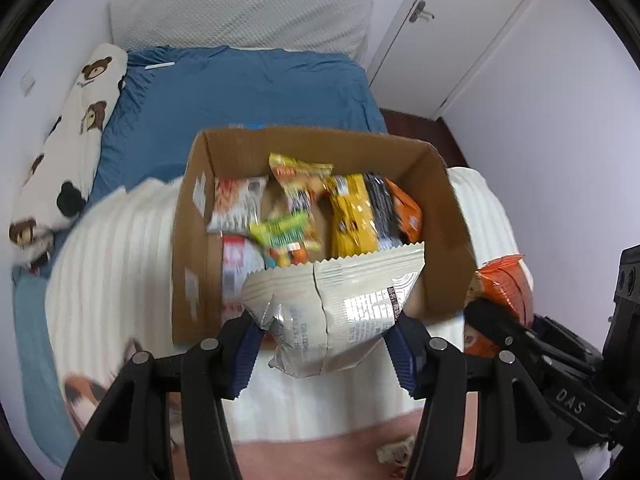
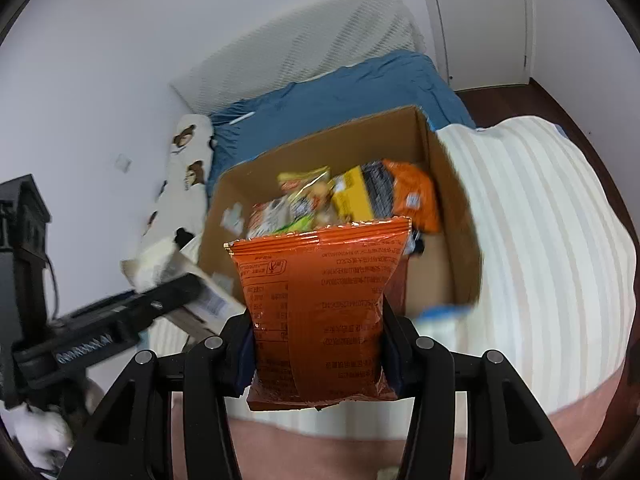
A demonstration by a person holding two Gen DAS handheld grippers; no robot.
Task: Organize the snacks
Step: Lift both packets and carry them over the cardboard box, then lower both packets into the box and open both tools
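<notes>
An open cardboard box (image 1: 188, 240) stands on a striped white blanket and holds several snack packets, yellow, orange and white. The box also shows in the right wrist view (image 2: 460, 216). My left gripper (image 1: 326, 344) is shut on a cream and silver snack packet (image 1: 336, 304), held just over the box's near edge. My right gripper (image 2: 318, 340) is shut on an orange snack packet (image 2: 320, 300), held at the box's near edge. The right gripper and its orange packet (image 1: 504, 284) appear at right in the left wrist view. The left gripper (image 2: 120, 316) appears at left in the right wrist view.
The box rests on a striped white blanket (image 1: 116, 272) over a bed with a blue sheet (image 1: 248, 92). A bear-print pillow (image 1: 68, 140) lies along the left wall. A white headboard cushion (image 1: 240, 16) and a white door (image 1: 472, 28) stand behind.
</notes>
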